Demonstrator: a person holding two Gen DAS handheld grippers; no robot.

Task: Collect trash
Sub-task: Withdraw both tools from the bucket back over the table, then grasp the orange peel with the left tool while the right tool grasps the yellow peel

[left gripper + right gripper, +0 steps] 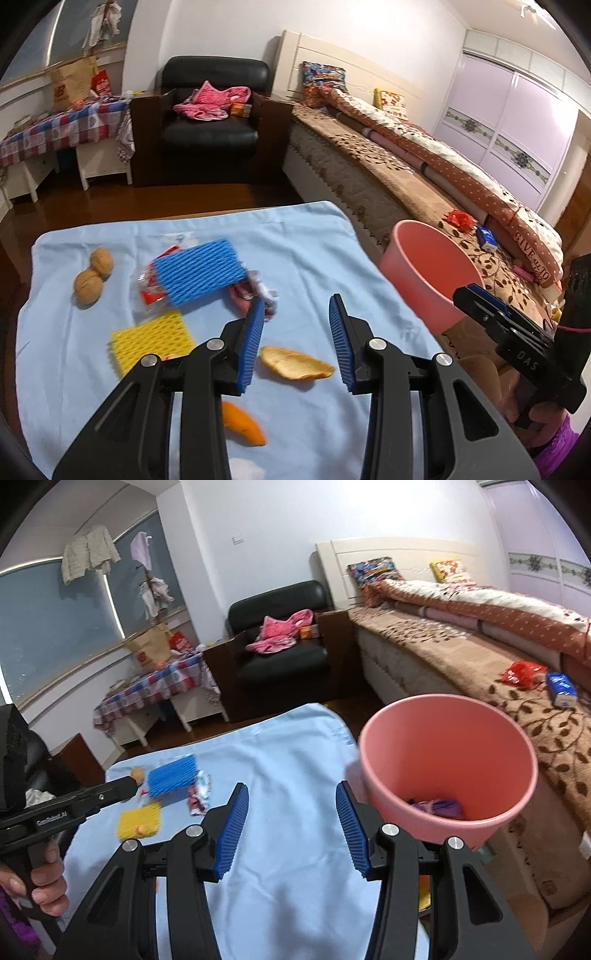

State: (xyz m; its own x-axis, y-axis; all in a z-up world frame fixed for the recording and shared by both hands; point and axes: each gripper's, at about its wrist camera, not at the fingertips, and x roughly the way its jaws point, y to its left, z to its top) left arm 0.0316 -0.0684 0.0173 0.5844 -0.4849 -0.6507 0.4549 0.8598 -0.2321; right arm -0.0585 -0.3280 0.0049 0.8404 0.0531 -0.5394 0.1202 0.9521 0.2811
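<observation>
Trash lies on a light blue cloth (314,251): a blue foam net (199,273) over crumpled wrappers (255,291), a yellow foam net (151,339), two walnuts (94,277) and two pieces of orange peel (295,363), (243,424). My left gripper (297,317) hovers open above the cloth, nothing between its fingers. A pink bin (447,771) stands at the cloth's right edge with purple scraps (439,806) inside. My right gripper (291,801) is open and empty, just left of the bin. Its fingers (476,299) also show in the left wrist view.
A bed (406,173) with a brown leaf-pattern cover runs along the right, with a red wrapper (521,672) and a blue packet (561,688) on it. Behind stand a black armchair (214,110) holding pink clothes and a checked-cloth table (66,125).
</observation>
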